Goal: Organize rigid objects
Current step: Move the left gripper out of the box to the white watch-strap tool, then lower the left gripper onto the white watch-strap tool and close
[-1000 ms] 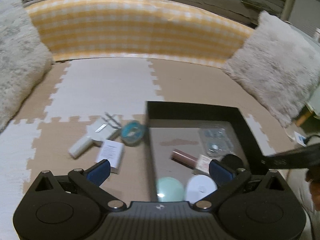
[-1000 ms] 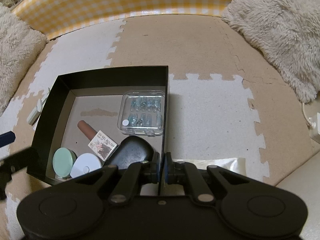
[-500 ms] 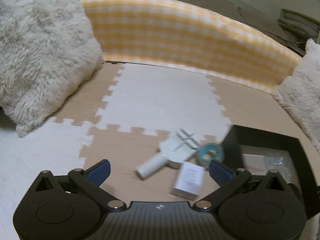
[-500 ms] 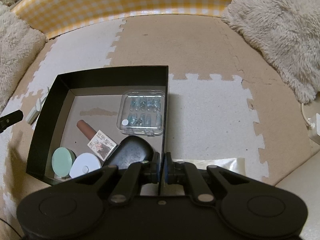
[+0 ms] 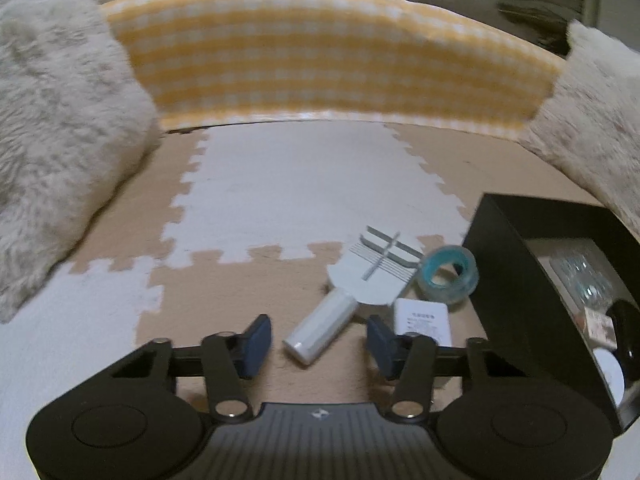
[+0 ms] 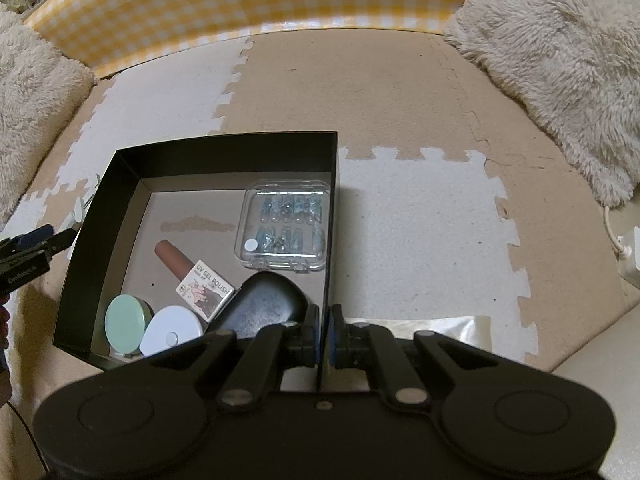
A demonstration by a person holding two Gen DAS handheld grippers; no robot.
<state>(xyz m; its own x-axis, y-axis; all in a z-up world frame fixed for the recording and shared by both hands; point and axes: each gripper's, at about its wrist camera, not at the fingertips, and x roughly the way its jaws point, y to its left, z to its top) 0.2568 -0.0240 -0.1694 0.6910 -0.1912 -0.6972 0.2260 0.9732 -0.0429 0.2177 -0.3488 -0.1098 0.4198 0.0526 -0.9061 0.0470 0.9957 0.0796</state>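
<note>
On the foam mat in the left wrist view lie a white handled tool (image 5: 372, 280), a teal tape roll (image 5: 448, 276) and a small white box (image 5: 424, 320), just left of the black box (image 5: 512, 280). My left gripper (image 5: 320, 340) straddles the tool's handle. Its jaws are closing, and the pads still stand a little off the handle. My right gripper (image 6: 325, 344) is shut on the right wall of the black box (image 6: 224, 148). Inside the box are a clear case (image 6: 286, 224), a gel polish bottle (image 6: 188, 268), a green jar (image 6: 126, 320), a white disc (image 6: 172, 330) and a black oval piece (image 6: 264, 304).
Fluffy cushions (image 5: 52, 140) (image 6: 560, 60) flank the mat, and a yellow checked bolster (image 5: 328, 52) closes the far side. A shiny foil sheet (image 6: 440, 328) lies under my right gripper. A white plug and cable (image 6: 628, 252) sit at the right edge.
My left gripper has swung left from over the black box and dropped to the loose items on the mat. Its jaws have narrowed around the white tool's handle. The right gripper has stayed put.
</note>
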